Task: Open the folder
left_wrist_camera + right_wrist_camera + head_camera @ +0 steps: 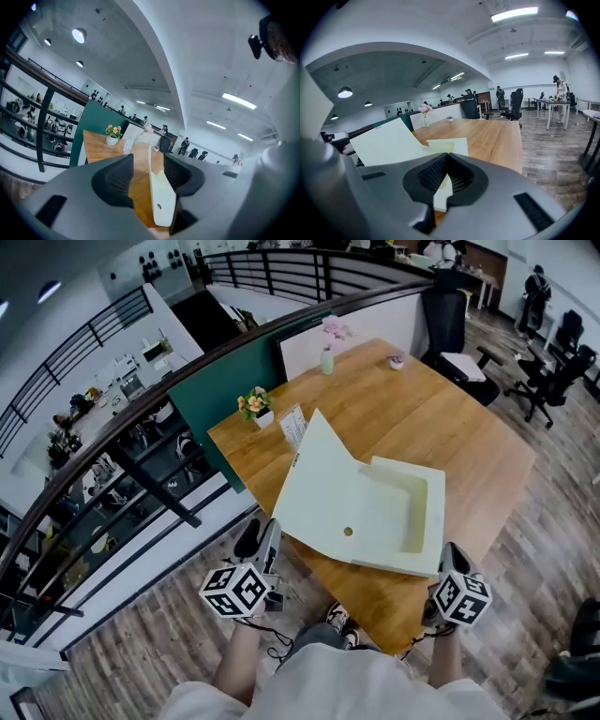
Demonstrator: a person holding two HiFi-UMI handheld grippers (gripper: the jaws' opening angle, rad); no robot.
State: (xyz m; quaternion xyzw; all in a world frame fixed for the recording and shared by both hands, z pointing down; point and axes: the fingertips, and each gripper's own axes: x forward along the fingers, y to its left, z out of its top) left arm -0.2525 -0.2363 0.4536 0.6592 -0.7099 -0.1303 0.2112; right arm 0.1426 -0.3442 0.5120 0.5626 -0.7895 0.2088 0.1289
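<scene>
Head view: the flat cream folder point(398, 512) lies at the wooden table's point(450, 418) near edge, its stiff cover point(319, 484) raised. The right gripper point(446, 174) clamps its near right corner; the left gripper's point(149, 176) ribbed jaws stand apart around the cover's edge.

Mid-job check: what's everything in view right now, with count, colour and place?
Flat box-shaped folder: one, cream, table's near half, lid raised.
Rectangular wooden table: one, brown, centre.
Small pot of flowers: one, orange-yellow in white pot, table's left corner.
Slim vase of flowers: one, pink blooms, table's far edge.
Small printed card: one, white, beside the flower pot.
Office chairs: at least two, black, far right floor.
Left gripper: one, grey, fingers apart around the folder's lid edge.
Right gripper: one, grey, fingers shut on the folder's near right corner.
</scene>
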